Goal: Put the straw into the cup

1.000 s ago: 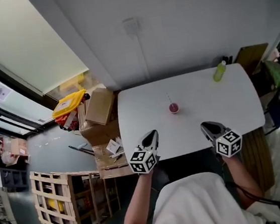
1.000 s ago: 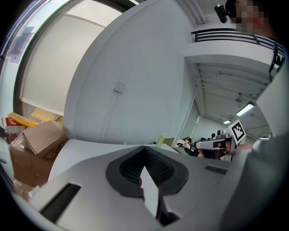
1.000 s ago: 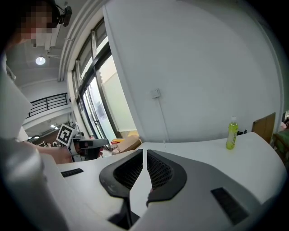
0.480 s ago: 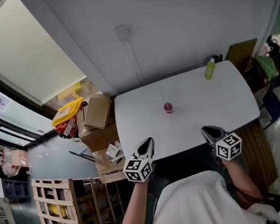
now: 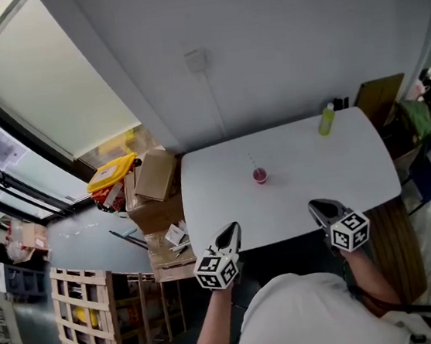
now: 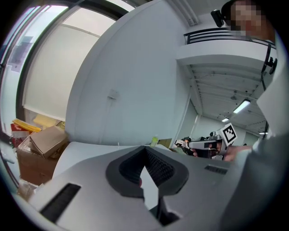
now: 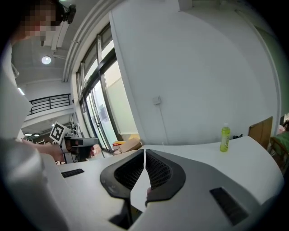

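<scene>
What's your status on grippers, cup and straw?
Left gripper, right gripper: shut, empty, at the table's near edge. Cup mid-table, straw apparently standing in it. Green bottle at far corner, not obstructing.

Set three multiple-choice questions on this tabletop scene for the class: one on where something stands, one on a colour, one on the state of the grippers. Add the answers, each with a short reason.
1. Where on the table does the bottle stand?
A. near the far right corner
B. at the middle
C. at the near left edge

2. What colour is the cup?
A. blue
B. pinkish red
C. black

3. How do the jaws of the left gripper and the right gripper stand?
A. both wide apart
B. both closed on the cup
C. both together, holding nothing

Answers:
1 A: the head view shows the bottle near the far right corner.
2 B: the cup near the middle of the table shows pinkish red.
3 C: in each gripper view the jaw tips meet with nothing between them.
</scene>
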A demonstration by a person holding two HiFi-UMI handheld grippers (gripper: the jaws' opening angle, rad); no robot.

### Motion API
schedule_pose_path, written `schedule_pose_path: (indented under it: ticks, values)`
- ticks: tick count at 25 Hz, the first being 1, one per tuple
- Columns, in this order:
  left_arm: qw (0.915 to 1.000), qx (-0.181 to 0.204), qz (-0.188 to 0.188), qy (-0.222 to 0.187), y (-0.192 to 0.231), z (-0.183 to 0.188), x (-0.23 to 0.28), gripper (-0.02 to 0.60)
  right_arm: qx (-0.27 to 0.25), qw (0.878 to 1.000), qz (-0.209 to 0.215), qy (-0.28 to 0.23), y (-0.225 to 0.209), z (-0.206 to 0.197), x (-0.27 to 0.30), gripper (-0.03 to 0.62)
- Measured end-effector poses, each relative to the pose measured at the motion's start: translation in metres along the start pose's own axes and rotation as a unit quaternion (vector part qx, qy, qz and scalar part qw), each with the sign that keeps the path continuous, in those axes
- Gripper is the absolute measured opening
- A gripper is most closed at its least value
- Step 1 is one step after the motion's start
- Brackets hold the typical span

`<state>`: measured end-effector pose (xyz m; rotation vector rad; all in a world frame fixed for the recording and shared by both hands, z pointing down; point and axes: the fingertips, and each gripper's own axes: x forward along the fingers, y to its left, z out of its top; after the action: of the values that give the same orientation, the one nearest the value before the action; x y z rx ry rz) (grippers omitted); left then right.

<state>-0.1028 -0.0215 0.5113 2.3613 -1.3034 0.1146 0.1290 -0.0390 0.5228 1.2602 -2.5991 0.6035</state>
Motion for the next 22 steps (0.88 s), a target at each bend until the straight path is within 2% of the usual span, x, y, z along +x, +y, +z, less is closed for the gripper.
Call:
schedule_pose_path:
  ticks: [7,13,22]
  values:
    - [1.0,-0.002,0.008,0.004,-0.003,-0.006,0.009,0.002,0.004,1.0,0.011,0.003,-0.007,0.0,0.001,0.041]
    - [0.9997,-0.009,0.023,0.0,-0.003,-0.004,0.014,0.002,0.014,1.0,-0.005,0.005,-0.024,0.001,-0.002,0.041]
    - [0.9993,-0.024,0.029,0.005,0.003,-0.011,0.015,0.002,0.016,1.0,0.009,0.011,-0.019,-0.004,0.01,0.041]
